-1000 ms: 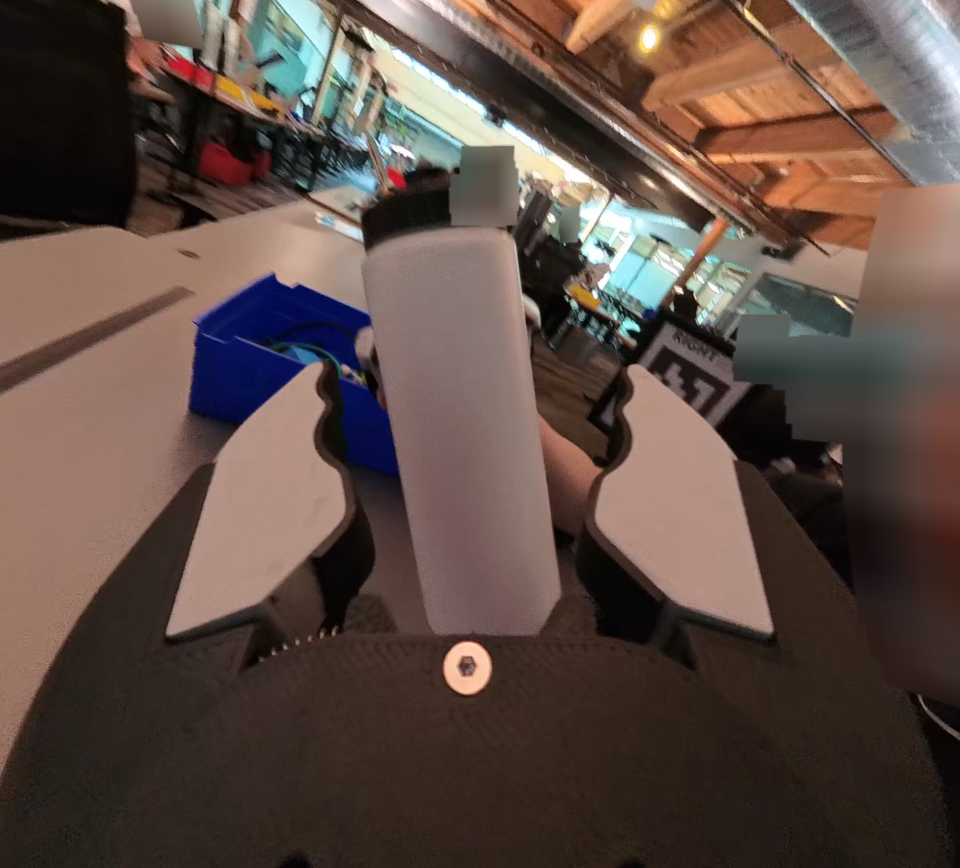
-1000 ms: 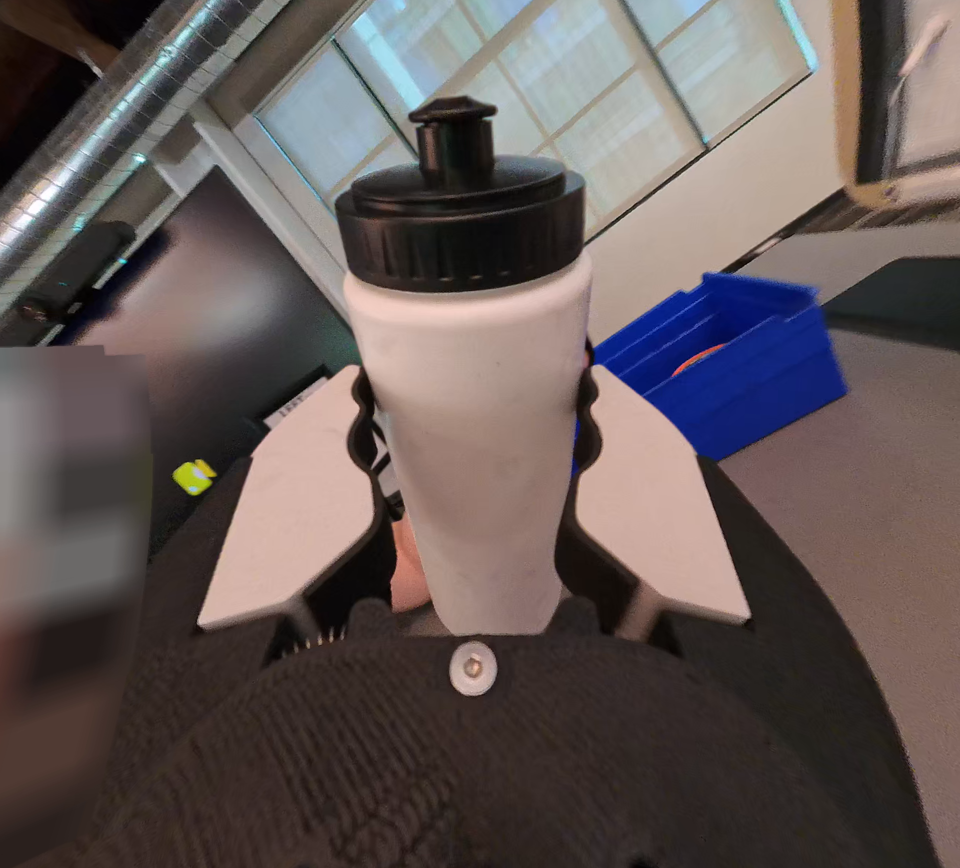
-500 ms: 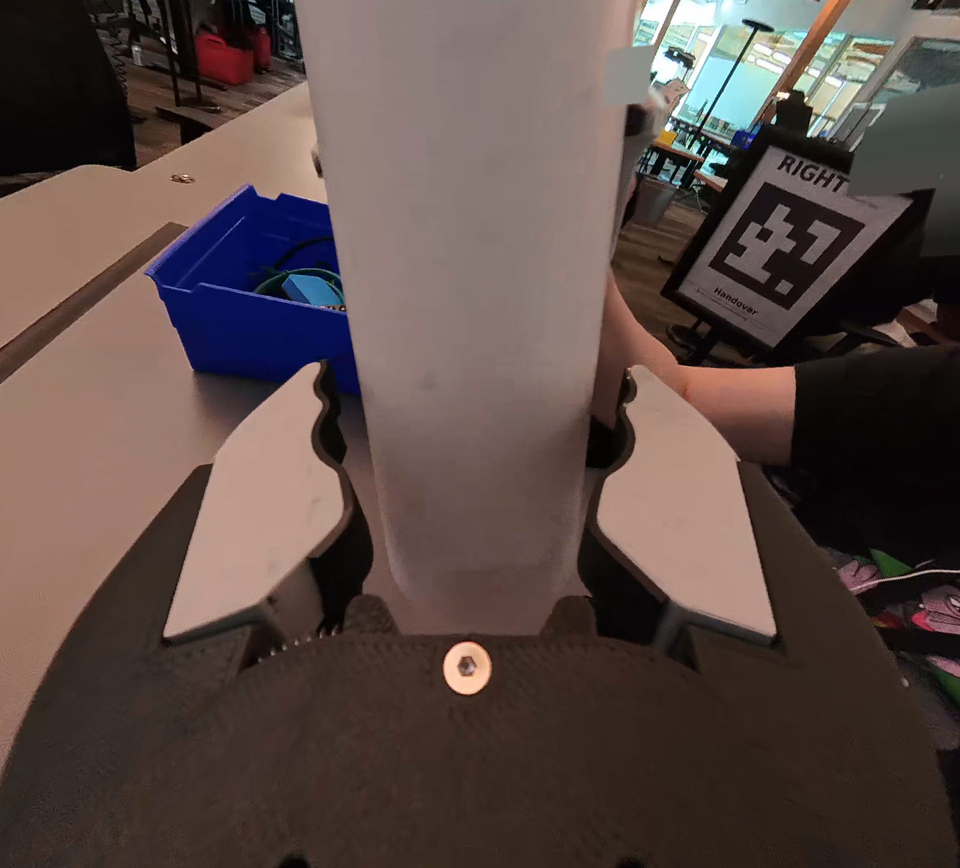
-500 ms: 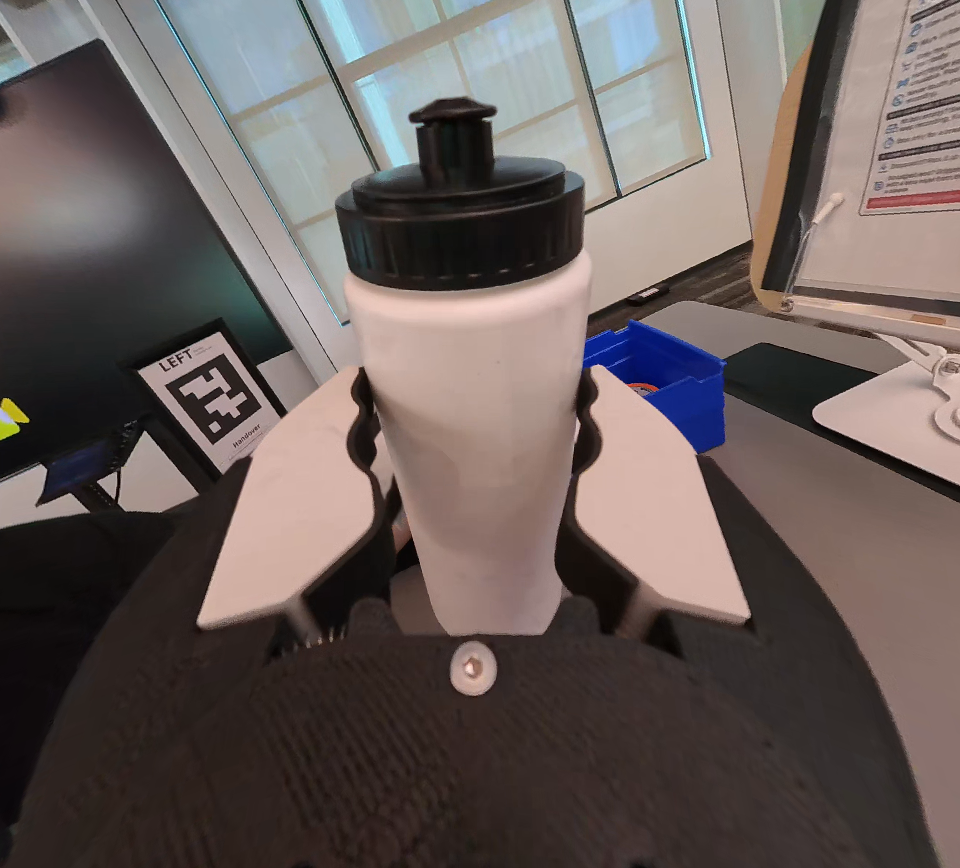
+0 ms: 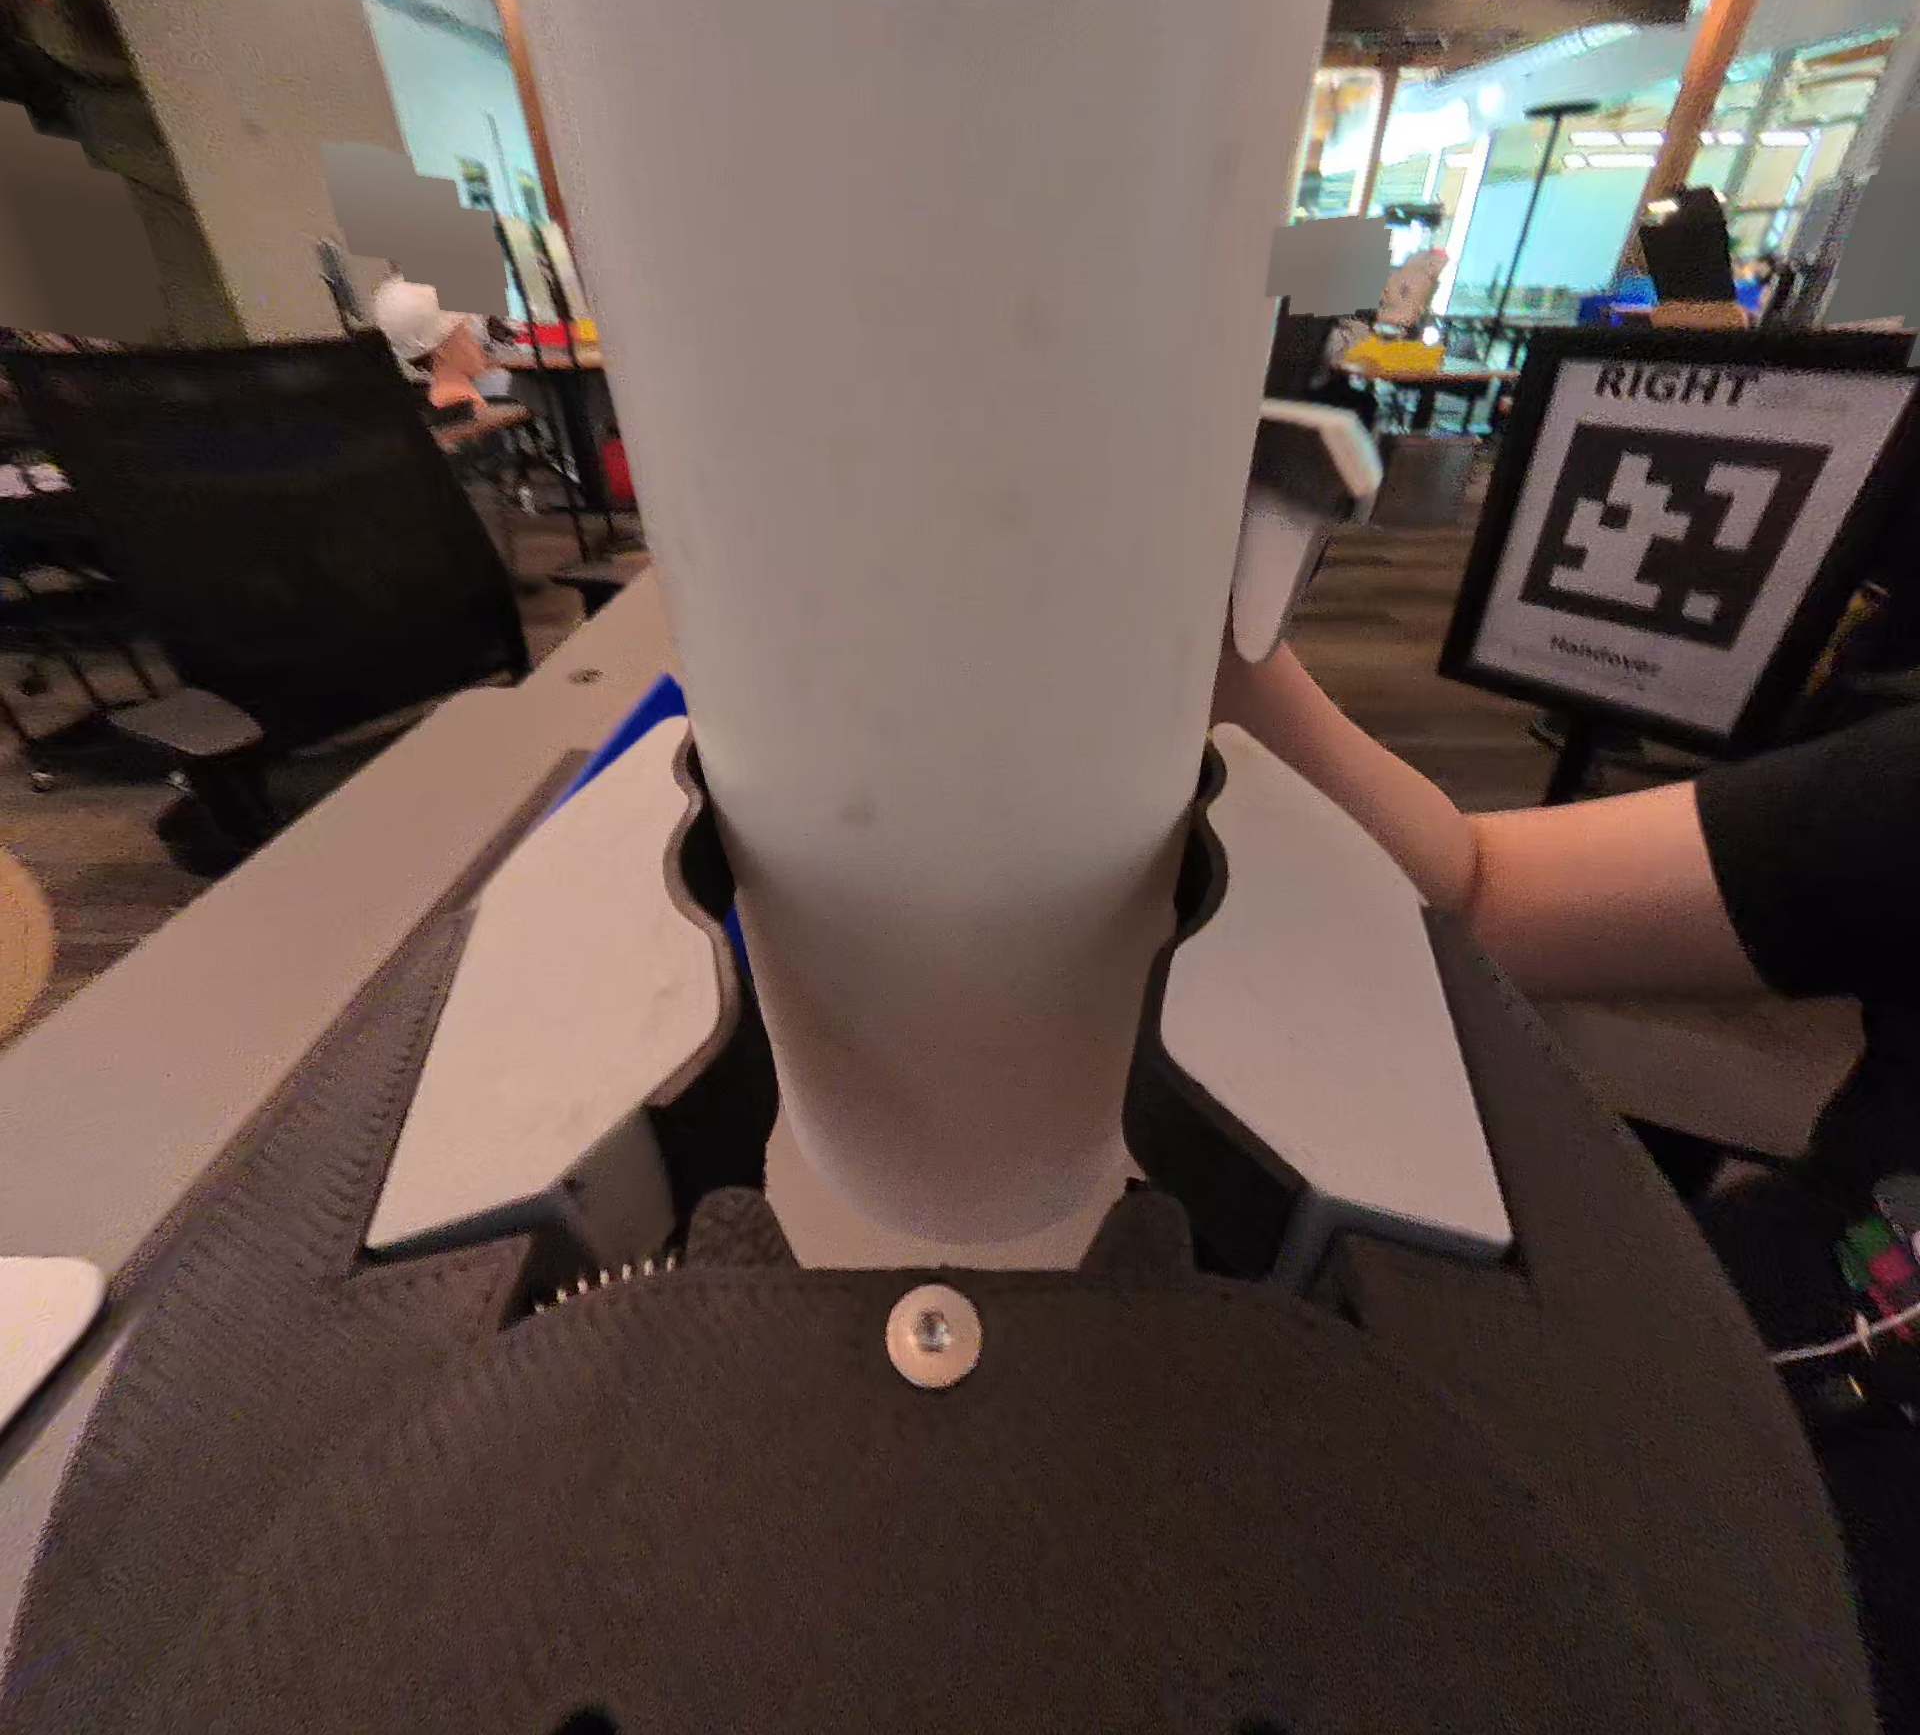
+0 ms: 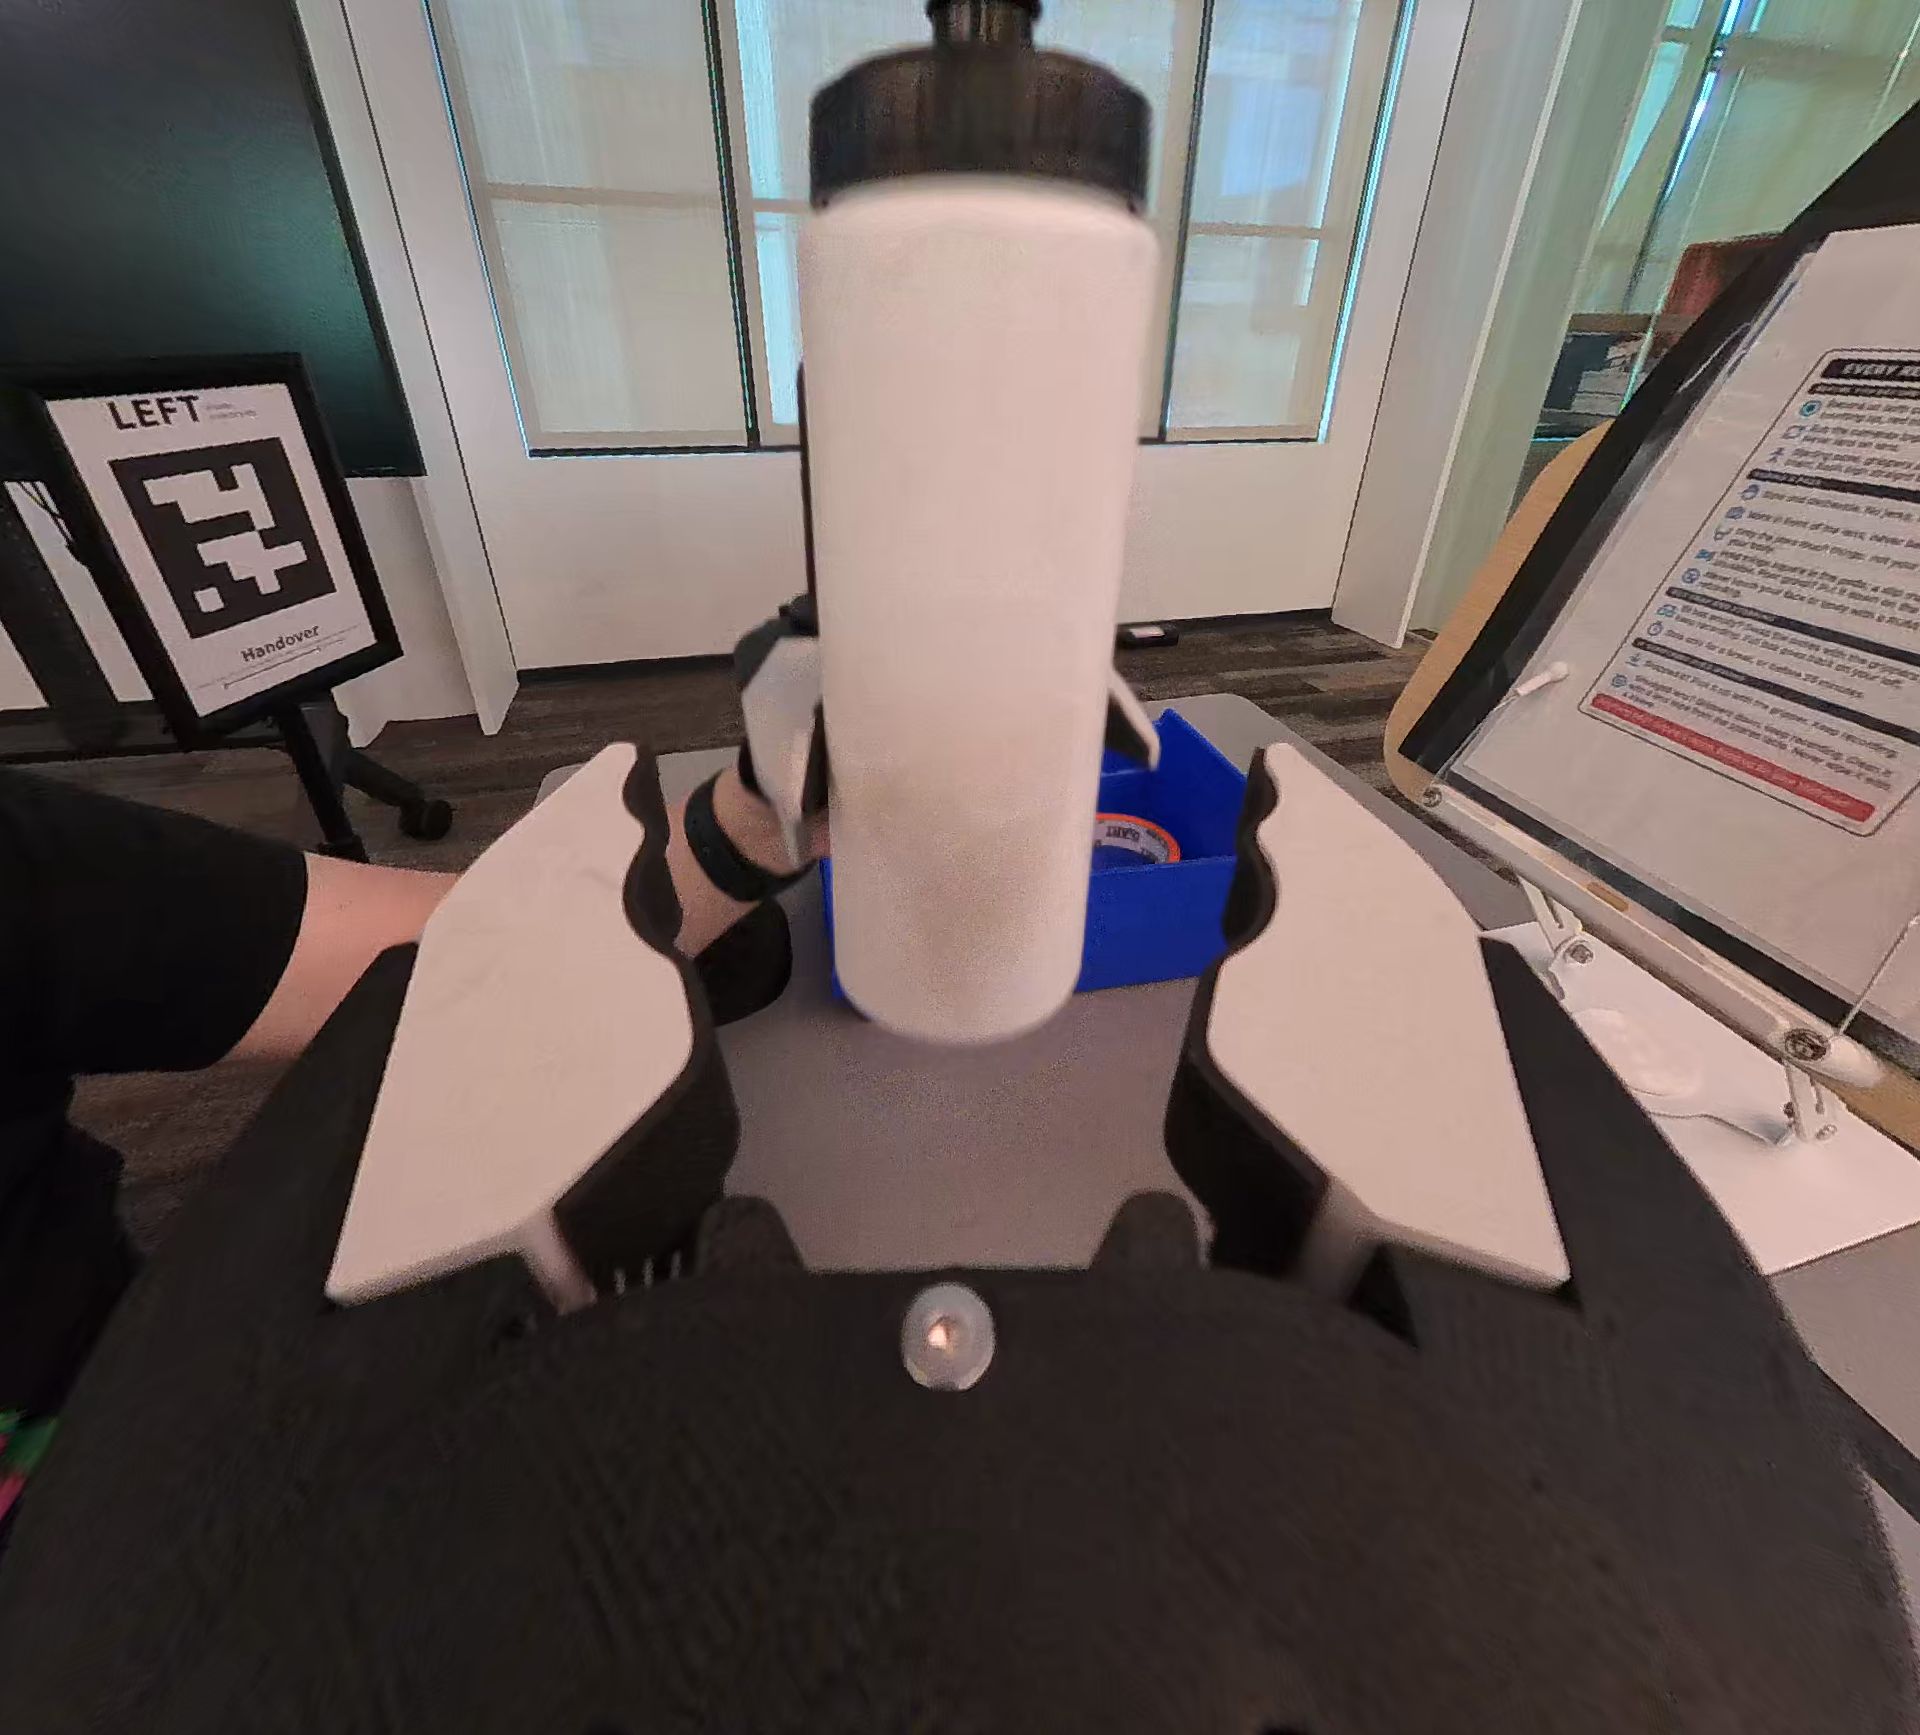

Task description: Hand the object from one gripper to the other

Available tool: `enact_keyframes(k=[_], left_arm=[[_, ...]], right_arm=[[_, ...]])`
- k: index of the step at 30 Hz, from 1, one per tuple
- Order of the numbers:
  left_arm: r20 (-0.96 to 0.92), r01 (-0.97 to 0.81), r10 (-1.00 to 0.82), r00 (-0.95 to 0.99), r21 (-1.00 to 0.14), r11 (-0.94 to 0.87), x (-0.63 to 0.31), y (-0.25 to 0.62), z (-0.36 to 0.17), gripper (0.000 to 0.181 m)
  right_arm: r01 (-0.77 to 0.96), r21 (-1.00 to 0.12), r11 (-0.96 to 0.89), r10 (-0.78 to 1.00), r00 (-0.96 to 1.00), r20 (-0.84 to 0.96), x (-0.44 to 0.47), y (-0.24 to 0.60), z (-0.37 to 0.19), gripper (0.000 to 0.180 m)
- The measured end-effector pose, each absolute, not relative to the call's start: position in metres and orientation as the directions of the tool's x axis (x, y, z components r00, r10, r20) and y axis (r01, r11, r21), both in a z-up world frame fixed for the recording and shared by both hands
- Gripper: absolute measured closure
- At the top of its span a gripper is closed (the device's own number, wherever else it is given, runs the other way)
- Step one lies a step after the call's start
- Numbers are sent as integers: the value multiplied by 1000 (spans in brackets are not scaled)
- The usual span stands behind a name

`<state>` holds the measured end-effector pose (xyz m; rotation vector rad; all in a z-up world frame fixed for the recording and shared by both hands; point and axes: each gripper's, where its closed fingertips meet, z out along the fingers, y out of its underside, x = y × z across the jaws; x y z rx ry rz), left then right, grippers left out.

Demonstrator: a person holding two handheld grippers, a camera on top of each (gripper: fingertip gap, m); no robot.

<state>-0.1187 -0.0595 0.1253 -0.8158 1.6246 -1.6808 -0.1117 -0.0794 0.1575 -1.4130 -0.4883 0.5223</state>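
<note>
Now the left gripper (image 5: 940, 854) squeezed the white bottle (image 5: 935, 438) near its bottom, upright above the worktop (image 6: 935, 1135). The right gripper (image 6: 940, 864) was spread wide, seemingly not touching it.

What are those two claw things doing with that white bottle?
A person is passing a bottle from one gripper to the other. The left gripper is shut on the bottle's lower part and carries it. The right gripper is open, its fingers spread wide and clear of the bottle, which stands upright in front of it. Behind the bottle a blue bin sits on the grey table. So the left gripper has the bottle now.
</note>
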Motion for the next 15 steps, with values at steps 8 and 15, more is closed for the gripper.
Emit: enact_keyframes(k=[8, 15], left_arm=[[-34, 58, -888, -458, -998, 8, -147, -25, 155, 96], [3, -65, -871, -492, -997, 34, -132, -45, 131, 95]], right_arm=[[-4, -1000, 4, 622, 783, 0, -122, -61, 132, 75], [-44, -999, 4, 673, 739, -30, -141, -52, 126, 76]])
